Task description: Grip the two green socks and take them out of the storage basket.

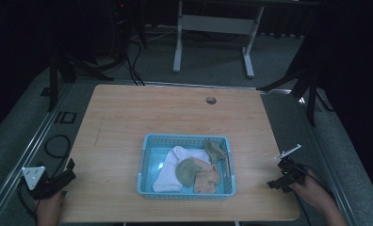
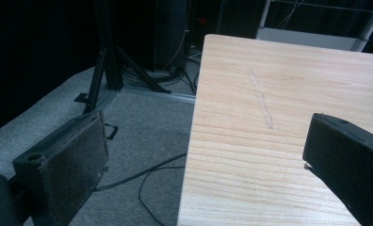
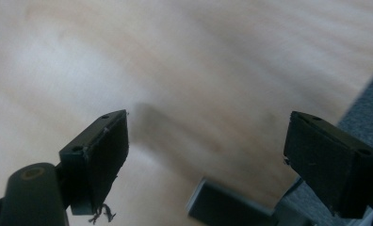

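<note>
Four or so socks [image 1: 194,172] sit piled in the blue basket [image 1: 144,162], lower centre of the high view. Soft, light, floppy stuff, so I'd pinch a loose edge. Left gripper [image 1: 62,178] and right gripper [image 1: 282,176] both have jaws apart, empty.

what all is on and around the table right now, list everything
table: 1, light wood, centre
cable hole: 1, dark, far side of the table top
basket: 1, light blue, near middle of the table
white cloth: 1, white, left part of the basket
green cloths: 2, olive, one mid basket, one at its far right corner
orange cloth: 1, peach, near right of the basket
desk frame: 1, white, on the floor beyond
left gripper: 1, black, near left table corner, jaws open
right gripper: 1, black, near right table edge, jaws open
</note>
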Tool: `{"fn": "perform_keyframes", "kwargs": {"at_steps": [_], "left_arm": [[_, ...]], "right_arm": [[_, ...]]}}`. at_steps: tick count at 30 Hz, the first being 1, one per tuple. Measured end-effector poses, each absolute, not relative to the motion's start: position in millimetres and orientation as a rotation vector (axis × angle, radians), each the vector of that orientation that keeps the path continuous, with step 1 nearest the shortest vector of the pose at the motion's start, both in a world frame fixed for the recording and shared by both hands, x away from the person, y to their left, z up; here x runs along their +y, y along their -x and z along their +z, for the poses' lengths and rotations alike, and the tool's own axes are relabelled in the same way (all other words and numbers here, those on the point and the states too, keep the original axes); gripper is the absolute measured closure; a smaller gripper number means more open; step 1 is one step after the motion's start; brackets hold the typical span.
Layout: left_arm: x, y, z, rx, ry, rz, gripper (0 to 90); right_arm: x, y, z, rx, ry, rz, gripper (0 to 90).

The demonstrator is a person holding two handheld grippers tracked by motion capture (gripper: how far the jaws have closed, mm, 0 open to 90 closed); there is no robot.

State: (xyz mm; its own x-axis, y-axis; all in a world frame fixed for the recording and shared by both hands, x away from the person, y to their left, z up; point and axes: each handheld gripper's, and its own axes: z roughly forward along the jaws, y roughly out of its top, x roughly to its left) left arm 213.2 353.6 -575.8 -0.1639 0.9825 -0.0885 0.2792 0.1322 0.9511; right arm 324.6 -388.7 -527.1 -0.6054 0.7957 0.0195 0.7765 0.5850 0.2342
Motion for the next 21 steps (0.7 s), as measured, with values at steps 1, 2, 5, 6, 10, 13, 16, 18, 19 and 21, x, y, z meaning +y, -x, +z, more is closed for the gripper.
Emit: {"fn": "perform_keyframes", "kwargs": {"at_steps": [1,2,5,6,10,13,16,18,19,21], "left_arm": [[354,-213,-576,1.589,-1.259,1.079,0.7],[354,-213,-576,1.589,-1.259,1.080,0.7],[354,-213,-576,1.591,-1.262,1.078,0.7],[354,-213,-576,1.591,-1.262,1.078,0.7],[354,-213,-576,1.591,-1.260,1.076,0.7],[354,-213,-576,1.589,-1.261,1.076,0.7],[354,-213,-576,1.589,-1.259,1.076,0.7],[354,-213,-576,1.588,-1.259,1.075,0.7],[354,-213,-576,1.588,-1.259,1.075,0.7],[354,-213,-576,1.589,-1.260,1.074,0.7]], "right_arm": [[-388,-325,-527,2.751,-1.343,0.328,14.8],[-387,-325,-527,2.785,-1.340,0.322,14.8],[-380,-322,-528,2.894,-1.284,0.287,15.0],[-377,-321,-529,2.930,-1.251,0.260,14.9],[-365,-315,-529,3.040,-1.097,0.178,14.0],[-359,-313,-527,3.098,-0.990,0.119,14.0],[-353,-311,-527,3.131,-0.838,0.053,14.0],[-349,-309,-525,3.146,-0.767,0.041,14.0],[-347,-308,-525,3.157,-0.737,0.042,14.0],[-344,-306,-523,3.163,-0.655,0.040,14.3]]}}
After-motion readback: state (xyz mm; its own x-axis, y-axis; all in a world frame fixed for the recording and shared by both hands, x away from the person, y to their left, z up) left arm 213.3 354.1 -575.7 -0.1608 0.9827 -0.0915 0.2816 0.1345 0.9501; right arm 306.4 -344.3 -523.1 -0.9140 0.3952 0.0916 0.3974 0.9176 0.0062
